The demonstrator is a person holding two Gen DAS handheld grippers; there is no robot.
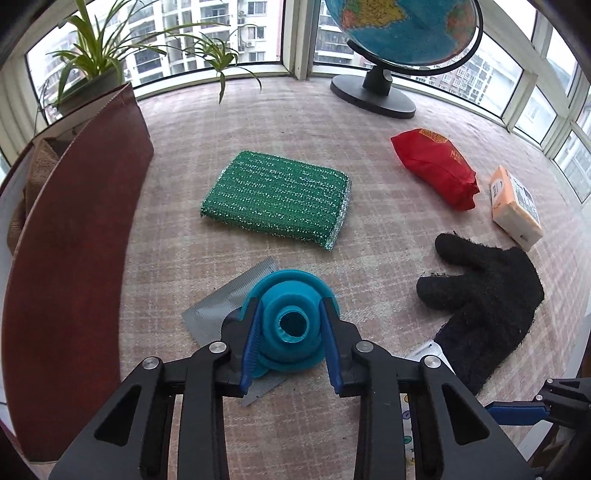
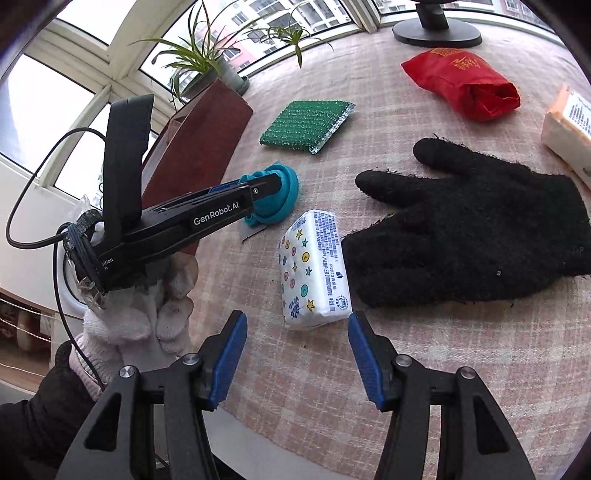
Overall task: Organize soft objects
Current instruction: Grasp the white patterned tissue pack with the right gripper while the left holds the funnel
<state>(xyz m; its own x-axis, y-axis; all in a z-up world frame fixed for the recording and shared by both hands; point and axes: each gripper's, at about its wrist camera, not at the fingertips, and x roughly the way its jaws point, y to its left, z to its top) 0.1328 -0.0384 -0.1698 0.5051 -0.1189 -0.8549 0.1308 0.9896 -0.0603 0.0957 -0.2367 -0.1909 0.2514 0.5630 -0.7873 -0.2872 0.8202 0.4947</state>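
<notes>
The left gripper (image 1: 290, 326) is closing its blue pads (image 1: 248, 354) on either side of a teal collapsible cup (image 1: 291, 321), which is sitting on a grey ridged sheet (image 1: 221, 301) on the checked tablecloth (image 1: 295, 122); the pads are touching the cup's flanks. Ahead of this gripper a green scouring sponge (image 1: 277, 195) is lying flat, and a brown leather-look bin (image 1: 74, 258) is standing to its left, with a potted spider plant (image 1: 96, 55) behind the bin. Farther ahead and to the right a globe (image 1: 399, 29) is resting on its dark base. To the right of the left gripper a red pouch (image 1: 436, 166), an orange-and-white packet (image 1: 515, 206) and a black knitted glove (image 1: 484, 291) are lying apart from one another. The right gripper (image 2: 297, 356) is hanging with its jaws spread wide, gripping nothing. Just ahead of its fingertips a white tissue pack (image 2: 314, 269) printed with stars and dots is lying on the cloth, its far right edge touching the glove. A white-gloved hand (image 2: 140, 314) is holding the left gripper at the left of the right wrist view.
</notes>
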